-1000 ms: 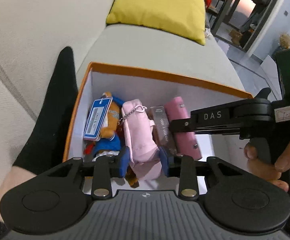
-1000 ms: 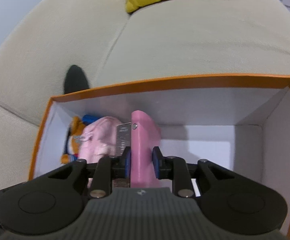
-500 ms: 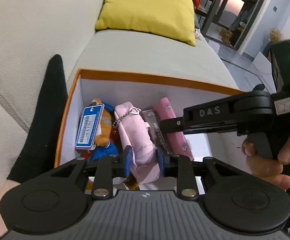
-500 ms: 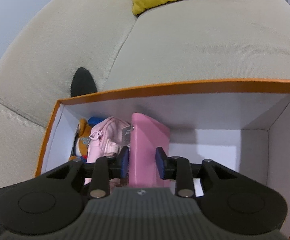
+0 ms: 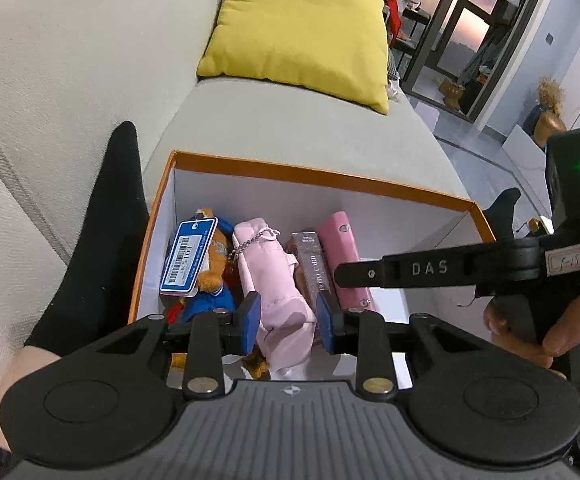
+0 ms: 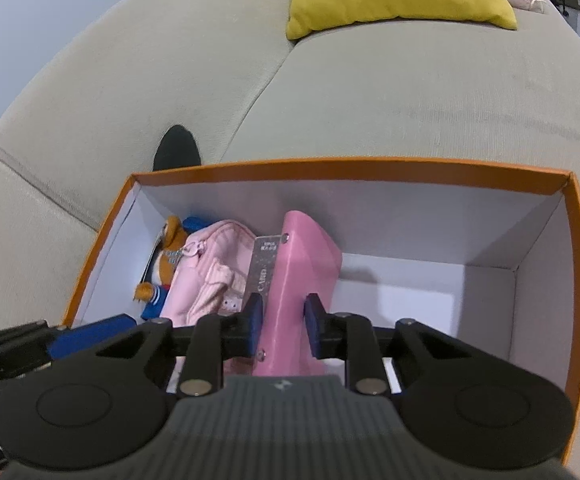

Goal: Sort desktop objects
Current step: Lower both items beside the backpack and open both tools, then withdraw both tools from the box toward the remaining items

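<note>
An orange box [image 5: 313, 176] with white inside walls sits on a grey sofa. In it stand a plush toy with a blue tag [image 5: 188, 256], a pink pouch [image 5: 274, 276], a silver card box [image 5: 309, 264] and a pink case [image 5: 345, 256]. My left gripper [image 5: 288, 323] is above the pouch's near end, its blue pads on either side and slightly apart from it. My right gripper [image 6: 283, 327] straddles the pink case [image 6: 297, 280], pads open with small gaps. The box [image 6: 349, 170], pouch [image 6: 210, 276] and toy [image 6: 166, 256] also show in the right wrist view.
A yellow cushion [image 5: 301, 32] lies on the sofa behind the box. A black sock-clad foot [image 5: 98, 240] rests against the box's left side. The box's right half [image 6: 429, 292] holds nothing. A room with shelves lies far right.
My right gripper's pads have opened off the pink case, which now stands in the box. Both grippers have drawn back and up a little. The left pads have spread slightly.
</note>
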The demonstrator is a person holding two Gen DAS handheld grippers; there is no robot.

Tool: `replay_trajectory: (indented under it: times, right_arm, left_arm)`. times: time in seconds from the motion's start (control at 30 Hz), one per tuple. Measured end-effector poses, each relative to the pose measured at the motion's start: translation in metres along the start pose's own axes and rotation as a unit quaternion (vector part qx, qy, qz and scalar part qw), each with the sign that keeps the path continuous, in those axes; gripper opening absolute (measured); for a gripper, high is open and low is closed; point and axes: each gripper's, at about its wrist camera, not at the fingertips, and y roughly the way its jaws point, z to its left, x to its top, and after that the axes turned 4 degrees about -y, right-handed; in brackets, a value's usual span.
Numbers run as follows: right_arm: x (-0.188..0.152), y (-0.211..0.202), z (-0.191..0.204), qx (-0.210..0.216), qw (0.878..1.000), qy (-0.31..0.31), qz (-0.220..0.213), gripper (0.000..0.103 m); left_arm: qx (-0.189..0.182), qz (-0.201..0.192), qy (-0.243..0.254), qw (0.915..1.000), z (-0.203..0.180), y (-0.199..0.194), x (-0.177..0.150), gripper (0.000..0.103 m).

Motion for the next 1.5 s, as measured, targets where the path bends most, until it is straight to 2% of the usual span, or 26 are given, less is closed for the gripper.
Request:
replay_trajectory:
  times: [0.13, 0.23, 0.43, 0.57, 0.8, 0.87, 1.17, 1.3, 1.5]
  right_arm:
    - [-0.004, -0.002, 0.025, -0.049, 0.996, -0.068, -0.003, 0.021]
    - [-0.002, 0.003, 0.04, -0.07, 0.994, -0.086, 0.001, 0.021]
    - [0.001, 0.015, 0.056, -0.084, 0.99, -0.114, -0.002, 0.021]
    - [0.0, 0.009, 0.049, -0.069, 0.992, -0.109, 0.005, 0.026]
    - [0.0, -0.003, 0.04, -0.05, 0.994, -0.094, 0.001, 0.027]
    - [-0.001, -0.007, 0.039, -0.049, 0.994, -0.095, -0.002, 0.033]
    - [-0.004, -0.017, 0.036, -0.04, 0.995, -0.096, -0.008, 0.033]
    - [-0.011, -0.031, 0.038, -0.029, 0.994, -0.101, -0.022, 0.033]
    - [-0.043, -0.075, 0.052, 0.011, 0.988, -0.136, -0.07, 0.037]
  left_arm:
    - [0.0, -0.001, 0.001, 1.0, 0.001, -0.001, -0.002, 0.034]
    - [0.0, -0.001, -0.001, 1.0, 0.001, -0.001, -0.002, 0.034]
    - [-0.002, -0.005, -0.005, 1.0, 0.004, -0.004, -0.003, 0.034]
    - [-0.006, -0.008, -0.006, 0.9999, 0.006, -0.008, -0.006, 0.034]
    - [-0.006, -0.013, -0.007, 0.9999, 0.005, -0.012, -0.006, 0.034]
    - [-0.006, -0.015, -0.006, 0.9998, 0.004, -0.014, -0.006, 0.034]
    - [-0.002, -0.018, -0.005, 0.9998, 0.002, -0.023, -0.007, 0.034]
    - [-0.002, -0.026, 0.001, 0.9997, -0.001, -0.037, -0.011, 0.034]
    - [-0.003, -0.033, 0.02, 0.9993, -0.001, -0.075, -0.03, 0.034]
